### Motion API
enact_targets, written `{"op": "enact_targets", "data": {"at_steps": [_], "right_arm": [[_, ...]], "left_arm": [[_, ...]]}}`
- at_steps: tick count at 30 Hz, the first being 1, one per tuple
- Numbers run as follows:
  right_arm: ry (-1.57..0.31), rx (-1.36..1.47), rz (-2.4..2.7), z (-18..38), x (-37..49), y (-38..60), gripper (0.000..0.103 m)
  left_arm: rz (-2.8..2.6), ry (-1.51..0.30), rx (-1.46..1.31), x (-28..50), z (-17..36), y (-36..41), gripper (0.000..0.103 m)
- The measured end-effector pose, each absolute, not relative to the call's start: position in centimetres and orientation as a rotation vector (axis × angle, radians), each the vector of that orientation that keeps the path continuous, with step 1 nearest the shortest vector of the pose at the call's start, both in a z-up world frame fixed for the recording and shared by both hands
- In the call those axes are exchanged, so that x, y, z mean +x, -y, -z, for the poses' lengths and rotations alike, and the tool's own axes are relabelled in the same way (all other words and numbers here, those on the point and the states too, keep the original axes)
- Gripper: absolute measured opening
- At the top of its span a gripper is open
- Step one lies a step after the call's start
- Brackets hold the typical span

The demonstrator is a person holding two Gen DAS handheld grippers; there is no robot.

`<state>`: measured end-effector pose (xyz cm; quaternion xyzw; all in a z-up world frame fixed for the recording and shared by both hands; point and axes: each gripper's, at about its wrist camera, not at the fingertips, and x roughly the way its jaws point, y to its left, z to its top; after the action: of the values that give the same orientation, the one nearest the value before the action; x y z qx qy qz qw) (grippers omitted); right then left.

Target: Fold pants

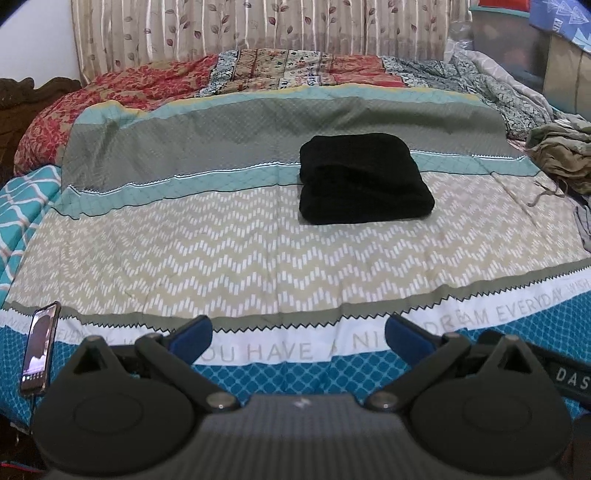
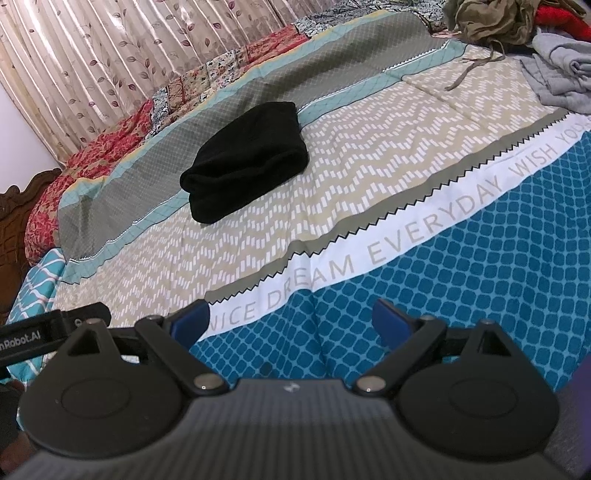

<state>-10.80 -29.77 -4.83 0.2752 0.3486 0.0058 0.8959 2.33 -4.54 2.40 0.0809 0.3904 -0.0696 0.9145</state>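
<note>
The black pants point(image 1: 364, 181) lie folded into a thick, compact bundle on the patterned bedspread point(image 1: 207, 236), across the teal stripe and the chevron band. From the right wrist view the same bundle of pants point(image 2: 245, 160) sits left of centre, well beyond the fingers. My left gripper point(image 1: 299, 334) hovers over the near edge of the bed, open, nothing between its blue pads. My right gripper point(image 2: 291, 321) is also open and empty, above the blue lattice border of the bedspread point(image 2: 461, 280). Both grippers are far from the pants.
A phone point(image 1: 40, 354) lies at the near left edge of the bed. An olive garment heap point(image 2: 491, 20) and grey clothes point(image 2: 565, 70) sit at the right side. A red floral quilt point(image 1: 122, 92) and curtains point(image 1: 258, 29) are behind; storage boxes point(image 1: 517, 44) stand far right.
</note>
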Motion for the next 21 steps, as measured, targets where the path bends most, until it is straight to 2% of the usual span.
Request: {"op": "enact_targets", "data": {"at_steps": [21], "right_arm": [[-0.712,0.547,-0.014,4.6,-10.8,29.6,0.096]], "left_arm": [[0.051,-0.828,0.200,2.7,-1.8,3.7,0.103]]}}
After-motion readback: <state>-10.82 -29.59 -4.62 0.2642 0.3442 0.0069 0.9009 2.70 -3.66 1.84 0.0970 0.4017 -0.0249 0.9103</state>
